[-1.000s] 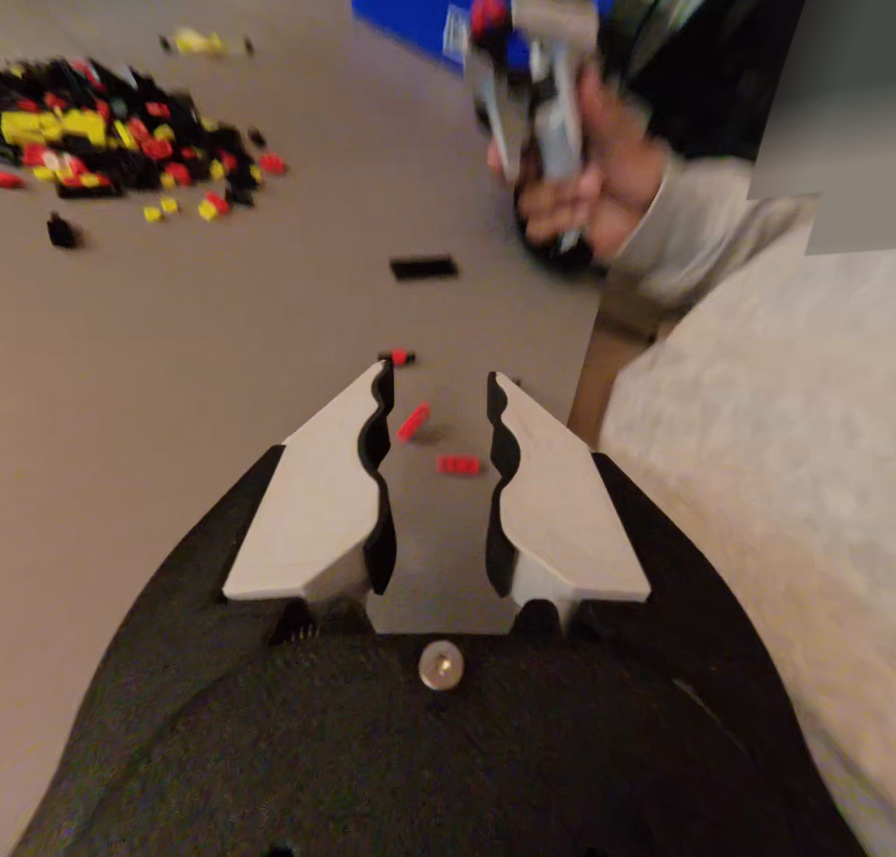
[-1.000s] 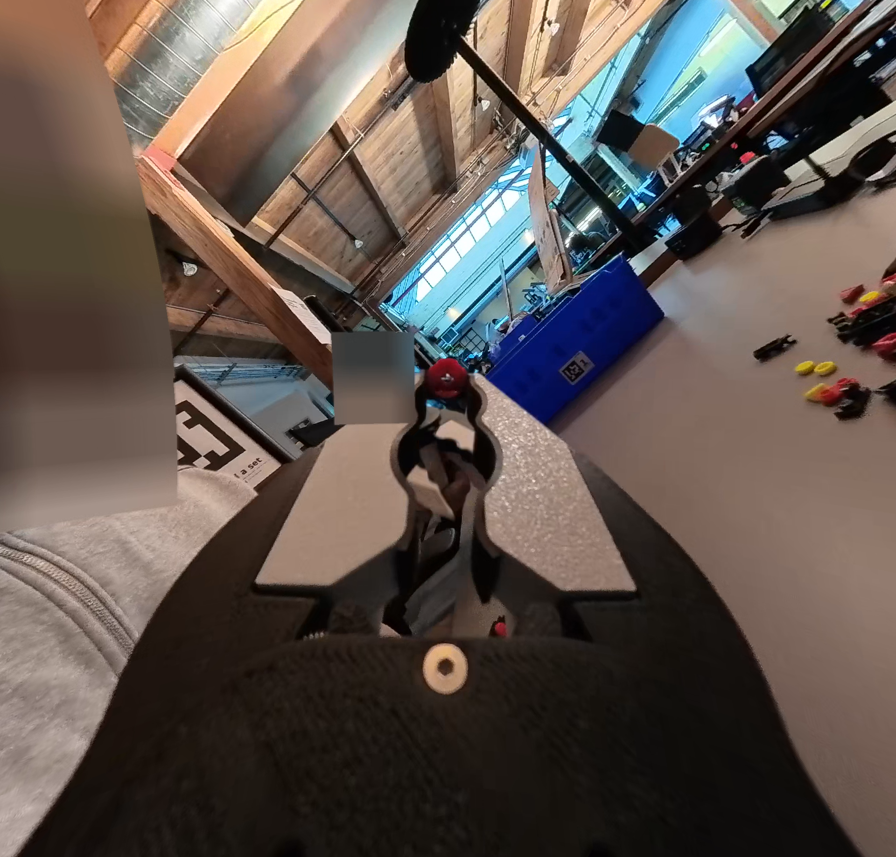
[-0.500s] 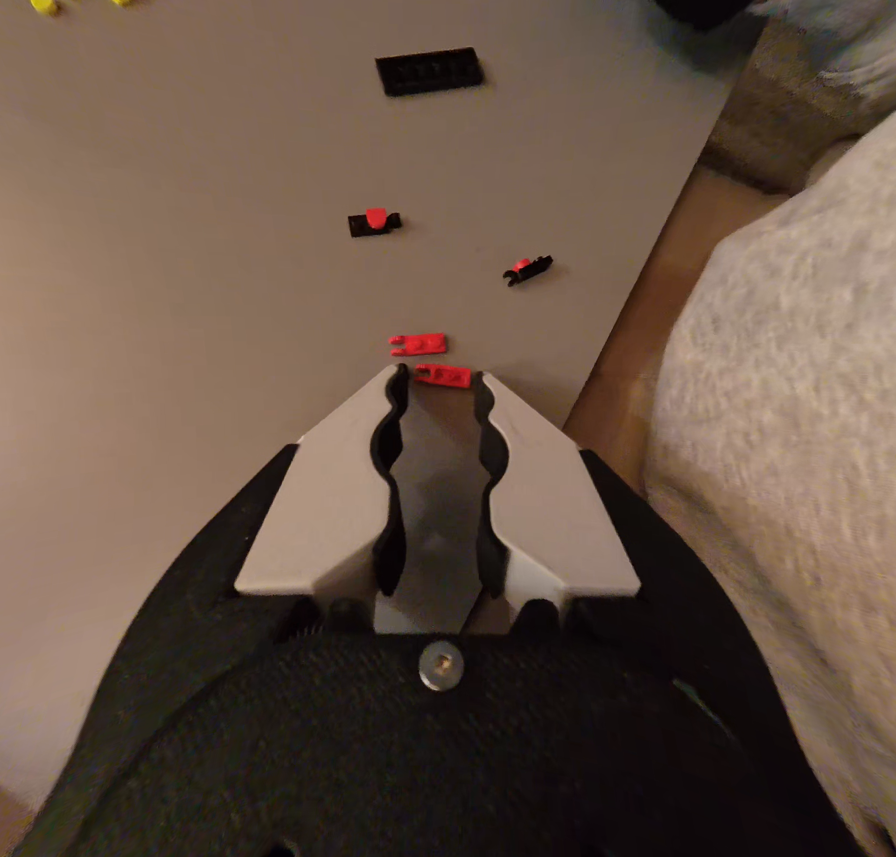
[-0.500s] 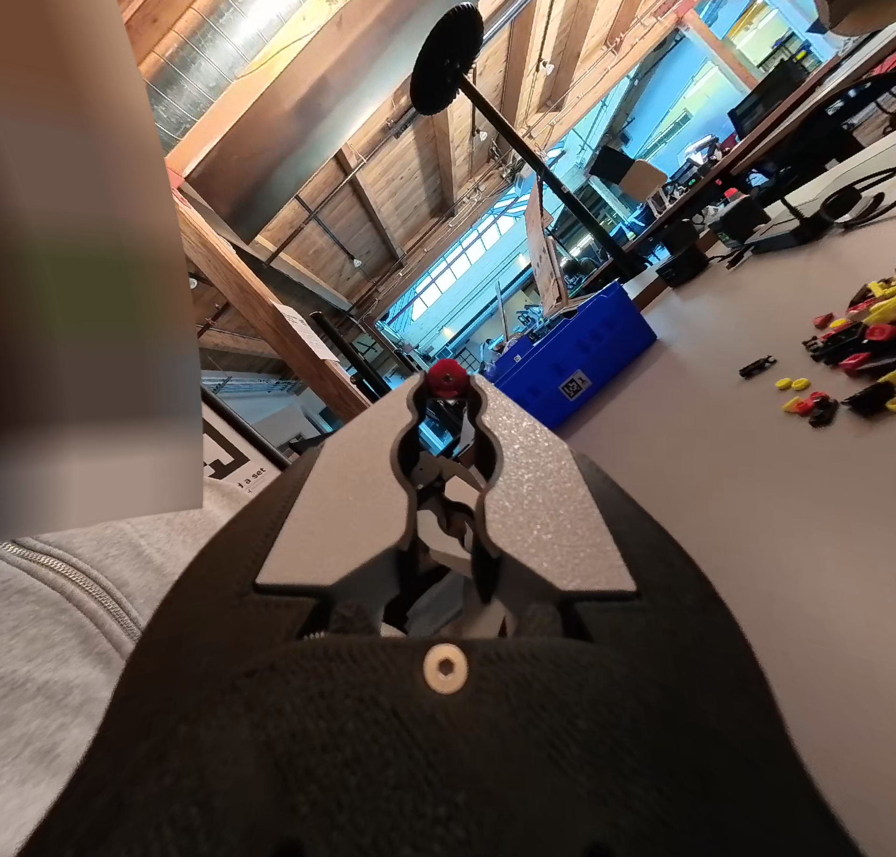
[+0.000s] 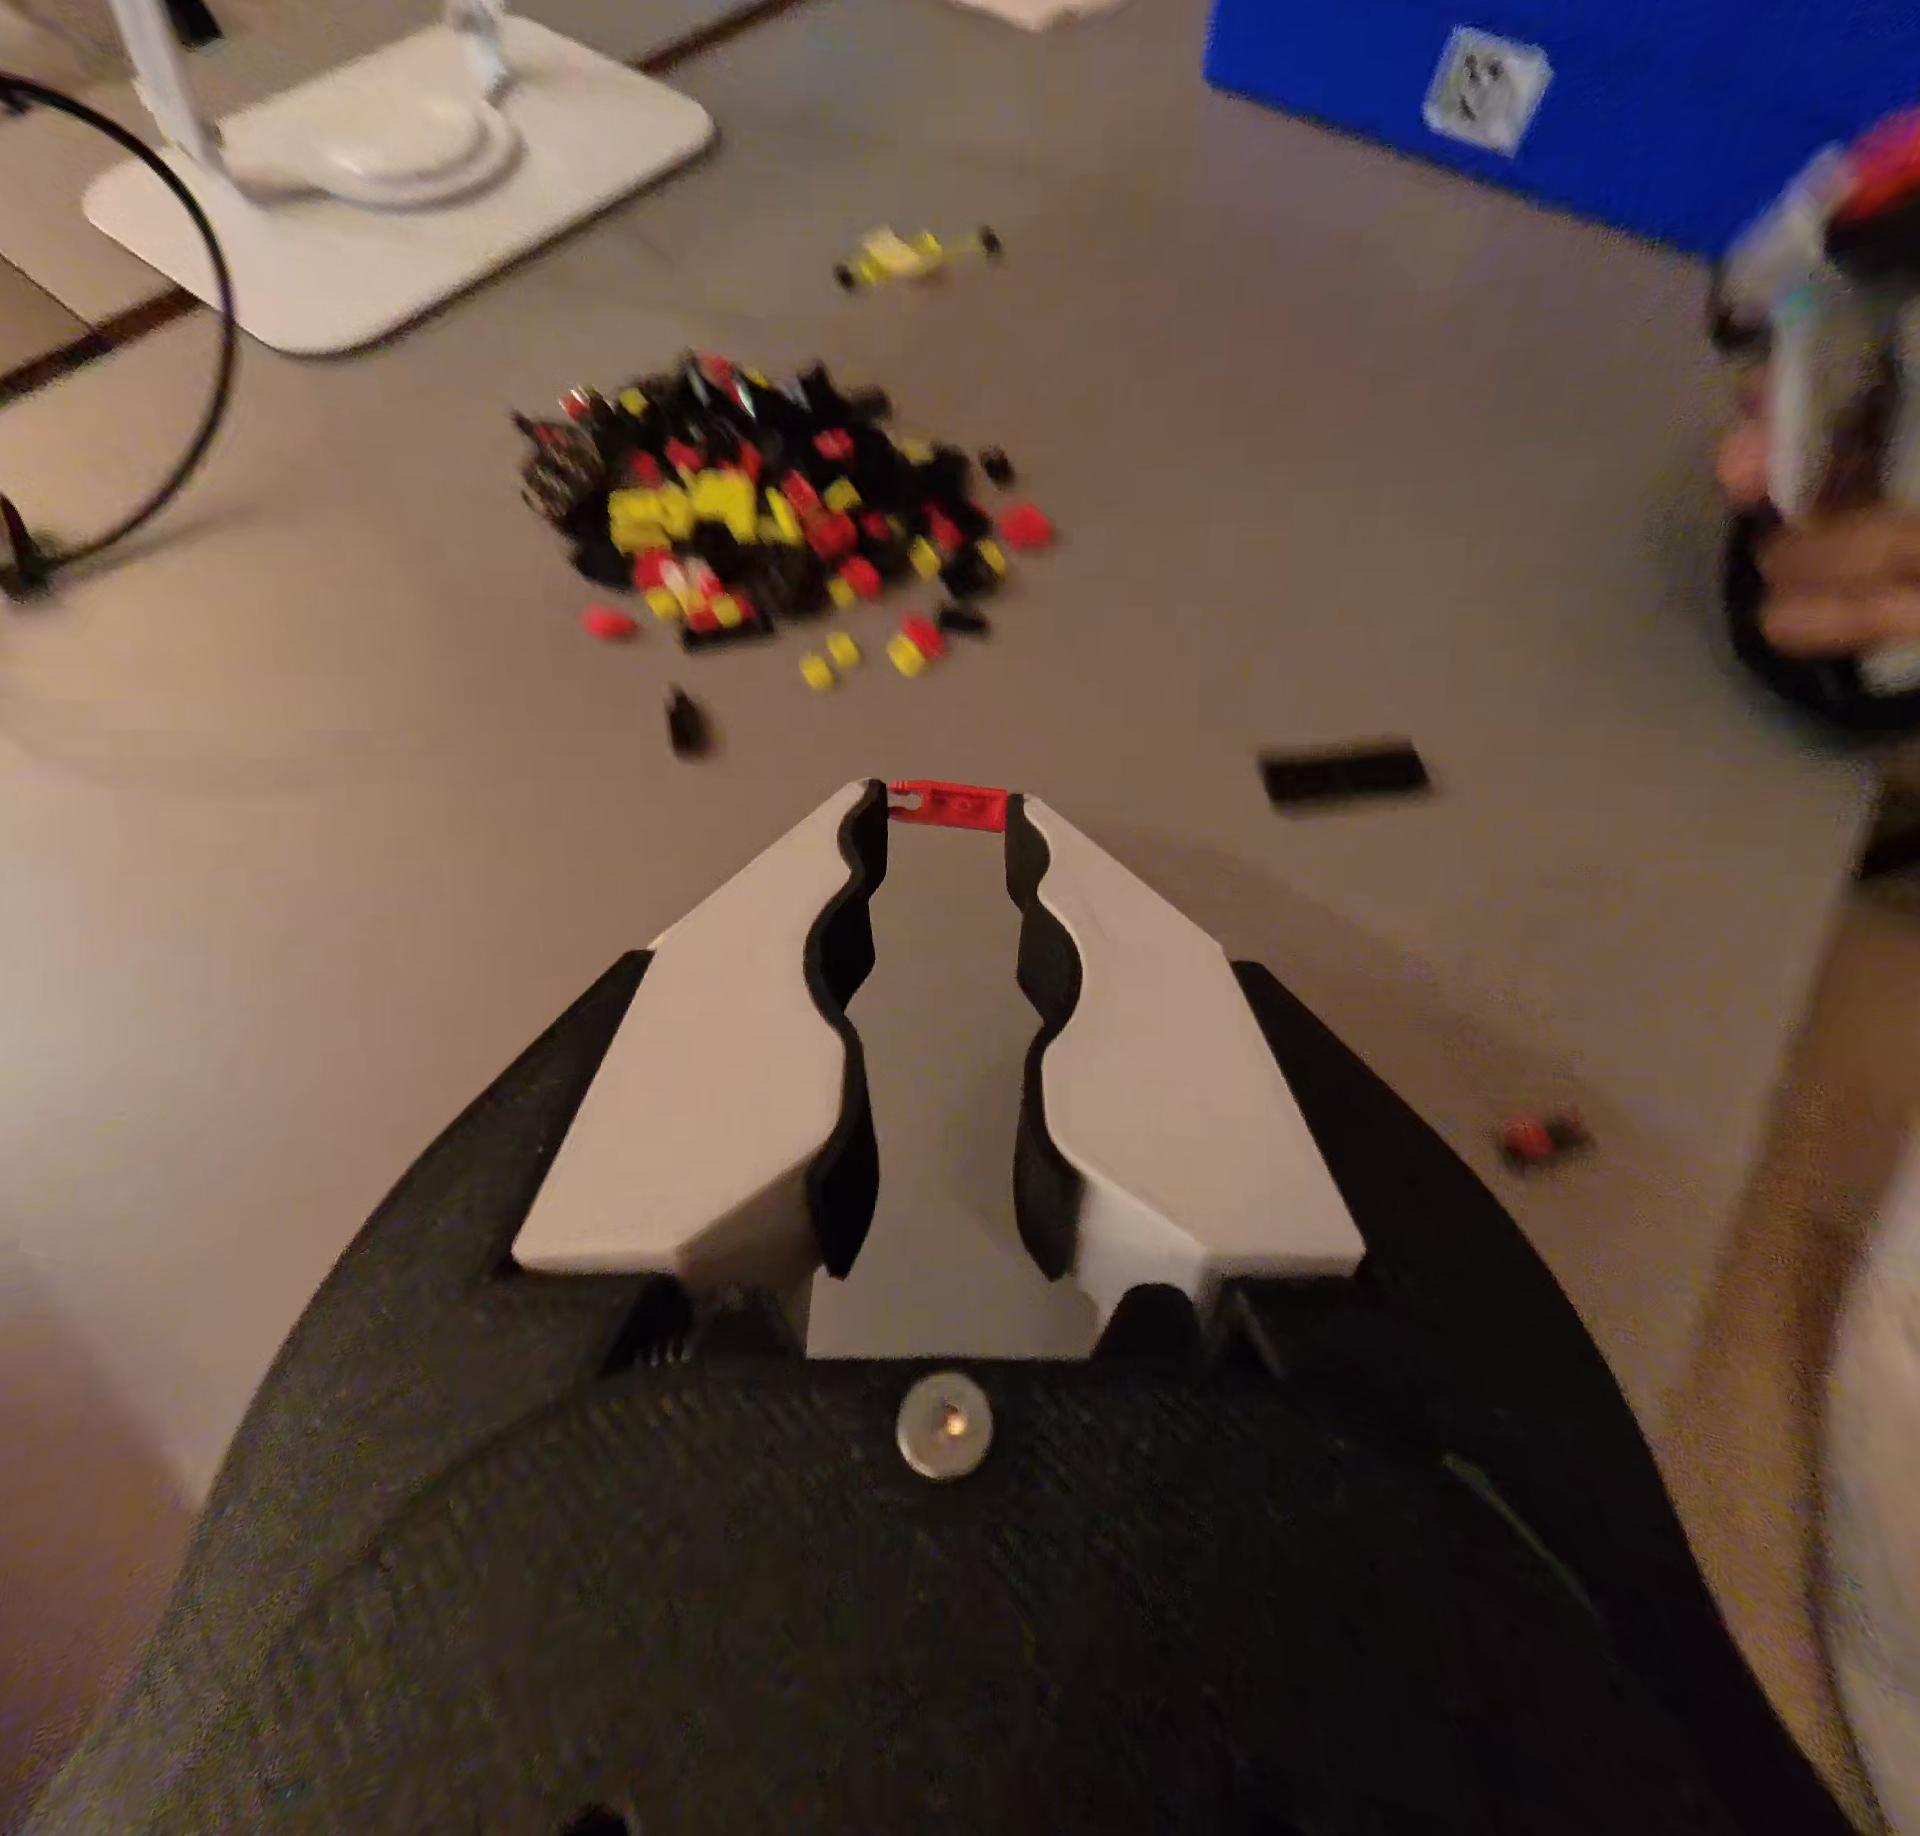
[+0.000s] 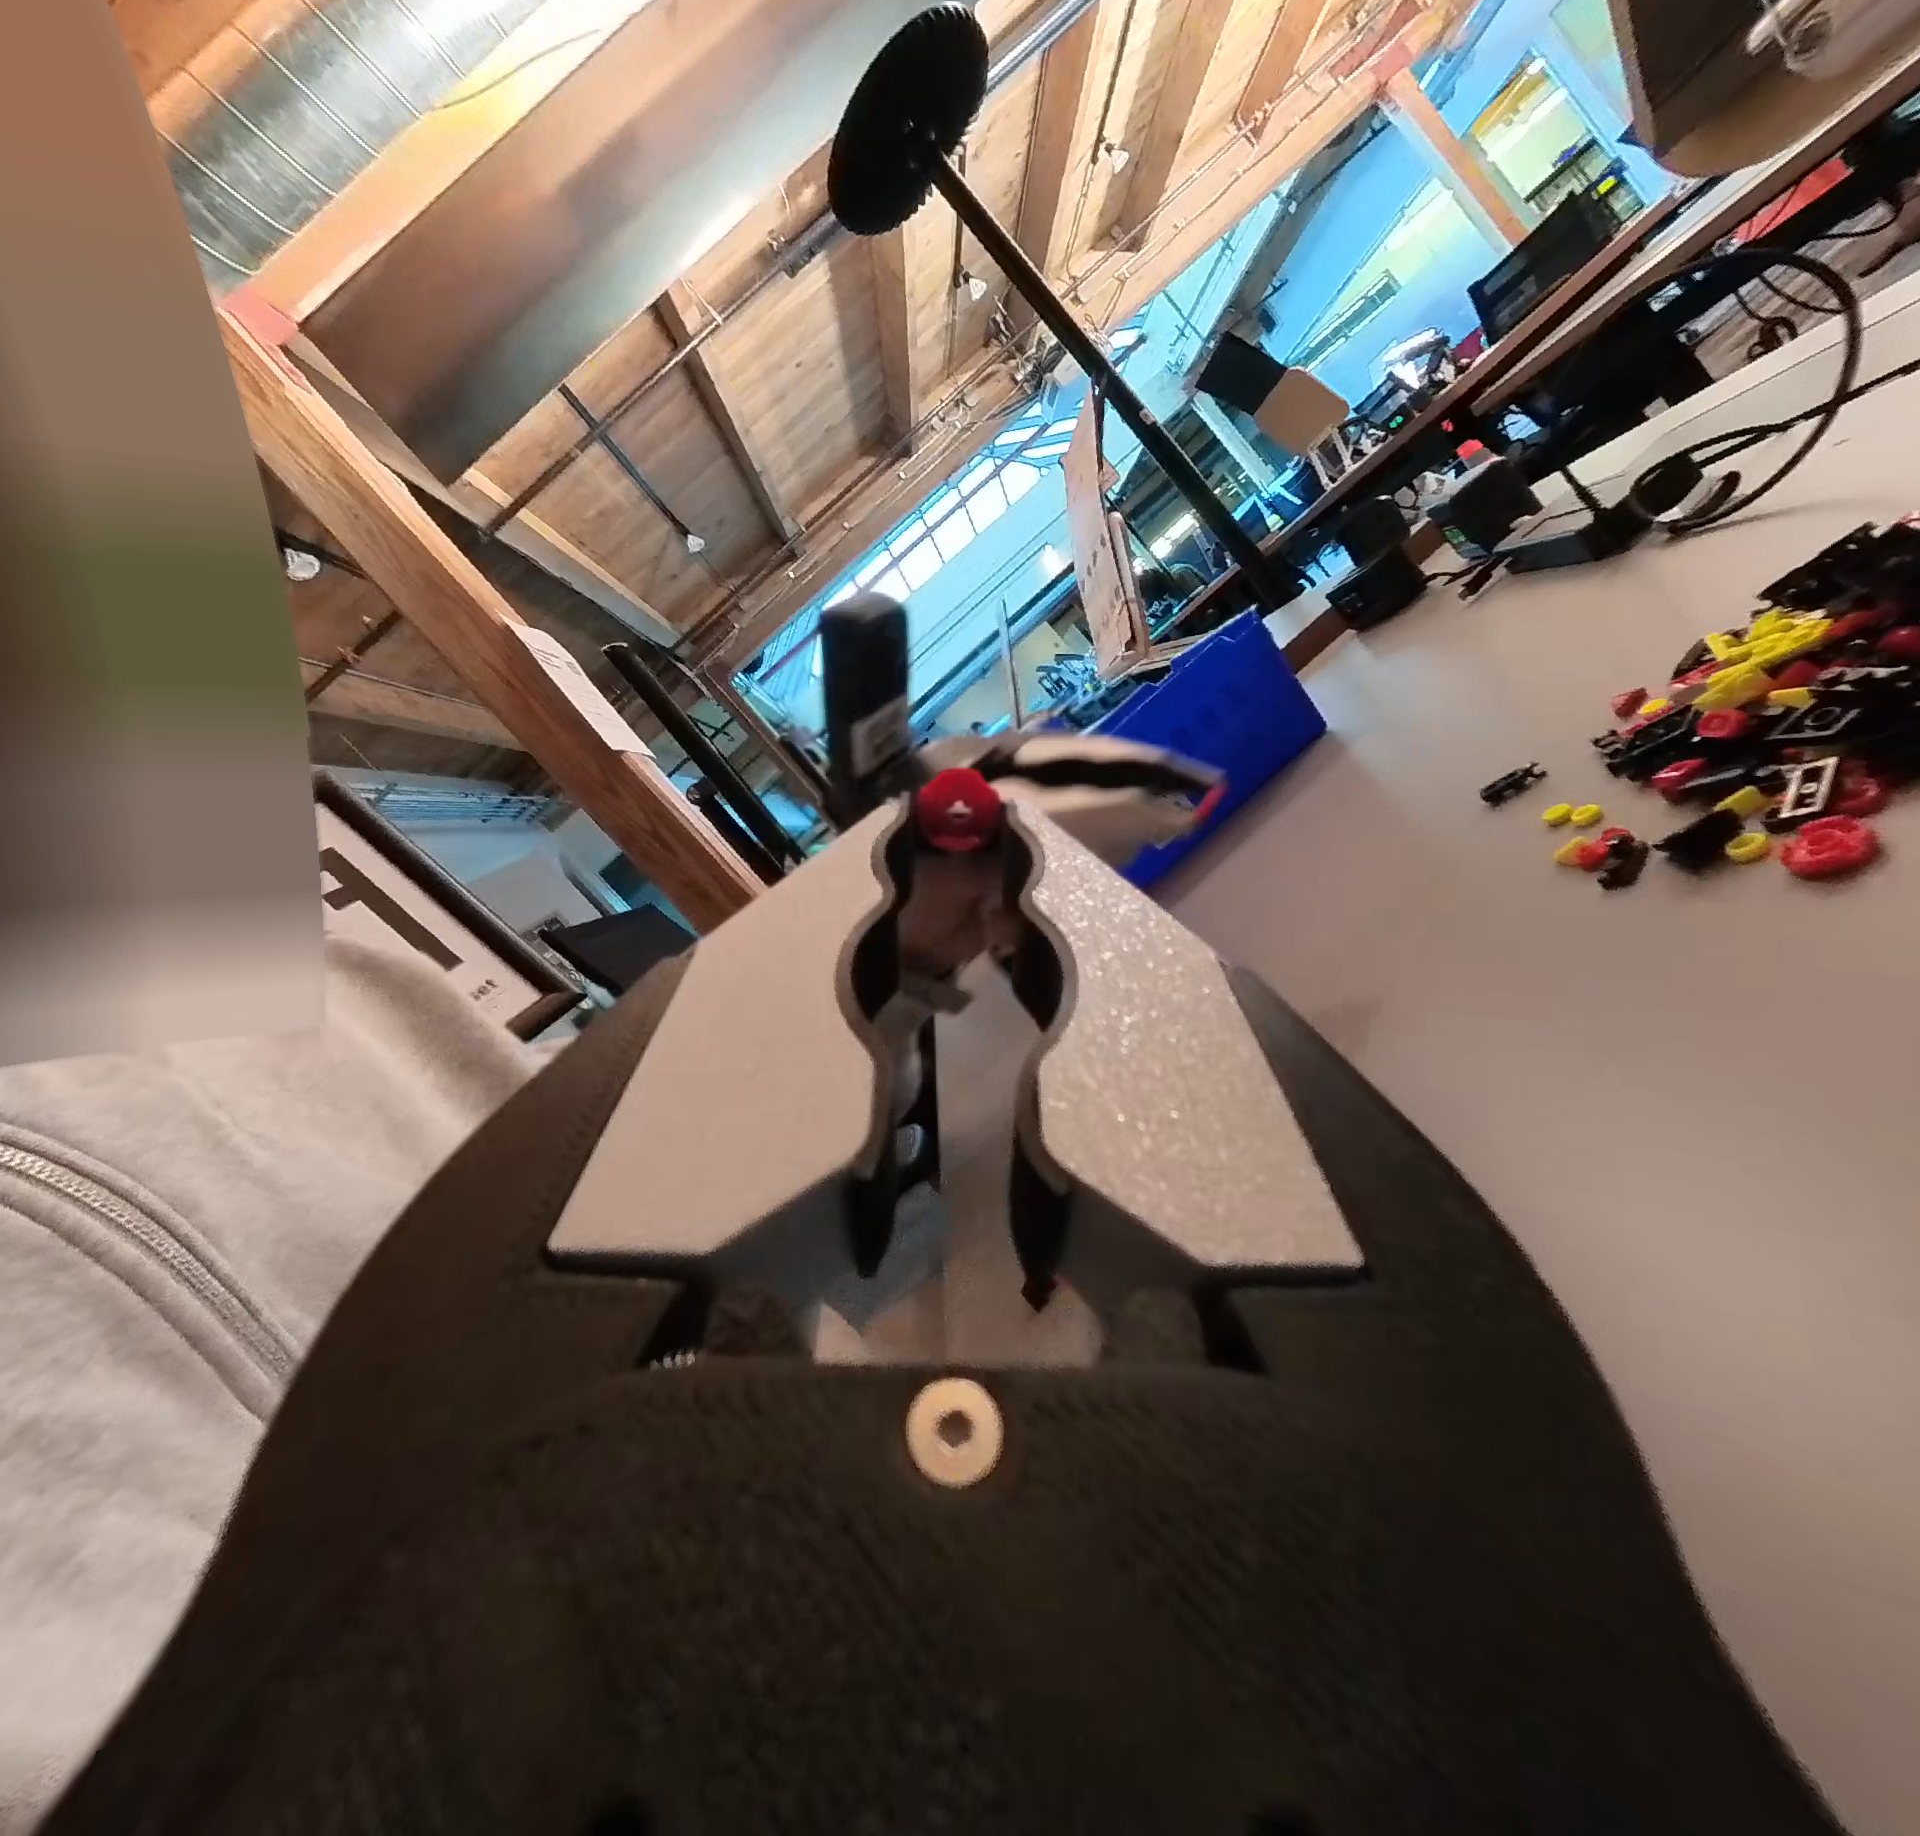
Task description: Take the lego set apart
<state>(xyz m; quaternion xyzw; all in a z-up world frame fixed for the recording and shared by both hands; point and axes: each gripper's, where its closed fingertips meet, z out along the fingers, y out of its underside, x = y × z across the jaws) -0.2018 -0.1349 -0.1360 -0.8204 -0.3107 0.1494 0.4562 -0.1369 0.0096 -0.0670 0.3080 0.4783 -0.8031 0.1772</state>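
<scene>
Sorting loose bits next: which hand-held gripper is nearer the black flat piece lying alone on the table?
Left. The left hand-held gripper is just beside the black flat piece, holding a red piece; the right hand-held gripper is raised farther back.

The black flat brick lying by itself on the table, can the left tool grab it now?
Probably not yet: the left tool already pinches a small red piece at its tips. The black flat brick itself lies unblocked, ahead and rightward.
</scene>
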